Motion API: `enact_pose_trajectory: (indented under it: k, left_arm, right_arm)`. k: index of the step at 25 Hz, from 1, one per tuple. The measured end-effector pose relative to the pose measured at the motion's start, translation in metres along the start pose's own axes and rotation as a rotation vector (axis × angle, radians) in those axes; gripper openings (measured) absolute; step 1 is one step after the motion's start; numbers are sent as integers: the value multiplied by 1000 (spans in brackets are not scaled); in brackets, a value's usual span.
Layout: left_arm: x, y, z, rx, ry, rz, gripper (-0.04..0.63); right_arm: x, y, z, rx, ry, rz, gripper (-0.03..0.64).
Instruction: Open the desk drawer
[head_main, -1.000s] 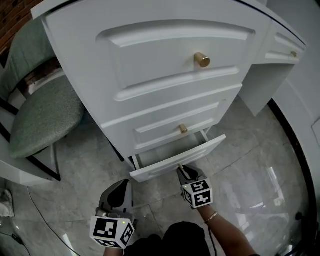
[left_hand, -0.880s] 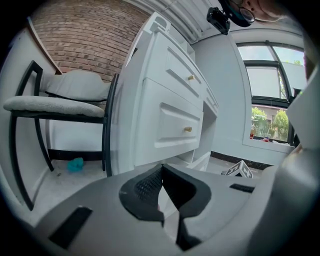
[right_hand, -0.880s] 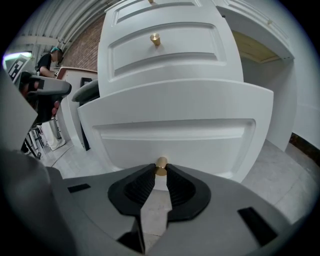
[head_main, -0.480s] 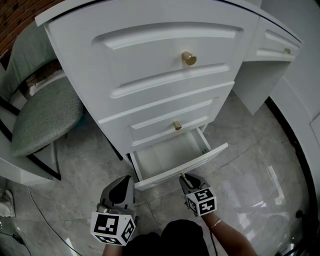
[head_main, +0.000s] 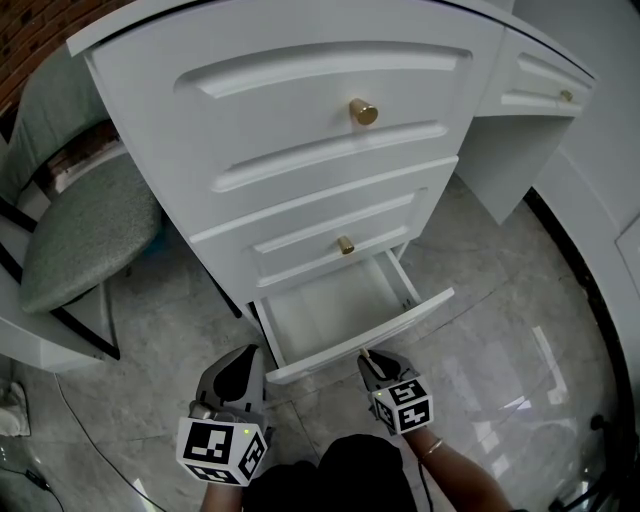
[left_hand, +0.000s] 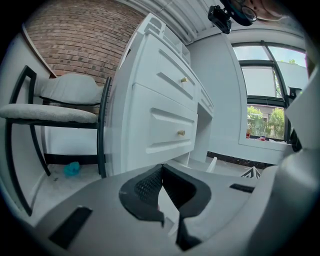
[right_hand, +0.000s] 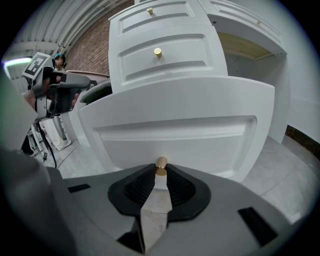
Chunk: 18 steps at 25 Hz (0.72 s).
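The white desk's bottom drawer (head_main: 345, 346) stands pulled out, and its bare white inside (head_main: 330, 303) shows. My right gripper (head_main: 366, 357) is shut on the drawer's small gold knob (right_hand: 160, 164), which sits pinched between the black pads (right_hand: 176, 186) right at their tips. The drawer front (right_hand: 180, 131) fills the right gripper view. My left gripper (head_main: 246, 354) hangs low over the floor to the left of the drawer, touching nothing. In the left gripper view its tips (left_hand: 162, 168) meet with nothing between them.
Above the open drawer are a middle drawer with a gold knob (head_main: 345, 245) and a large top drawer with a gold knob (head_main: 363, 111). A grey cushioned chair (head_main: 85, 225) with a black frame stands to the left. The desk's kneehole and another drawer (head_main: 540, 85) lie to the right. The floor (head_main: 500, 330) is glossy marble tile.
The bottom drawer has slid further out with my right gripper on its knob. The view has shifted a little. My left gripper has stayed in place.
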<state>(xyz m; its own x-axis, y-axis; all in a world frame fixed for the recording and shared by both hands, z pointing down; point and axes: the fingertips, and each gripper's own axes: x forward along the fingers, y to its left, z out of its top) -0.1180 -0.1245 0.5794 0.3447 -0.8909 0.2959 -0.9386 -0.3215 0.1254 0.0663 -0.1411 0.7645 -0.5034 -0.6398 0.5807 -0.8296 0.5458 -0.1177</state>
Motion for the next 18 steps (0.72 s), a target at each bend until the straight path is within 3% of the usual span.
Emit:
enact_pose_trajectory:
  k: [18]
  left_arm:
    - [15, -17, 10, -5, -2, -29, 9]
  right_arm:
    - [-23, 7, -13, 24, 31, 22, 74]
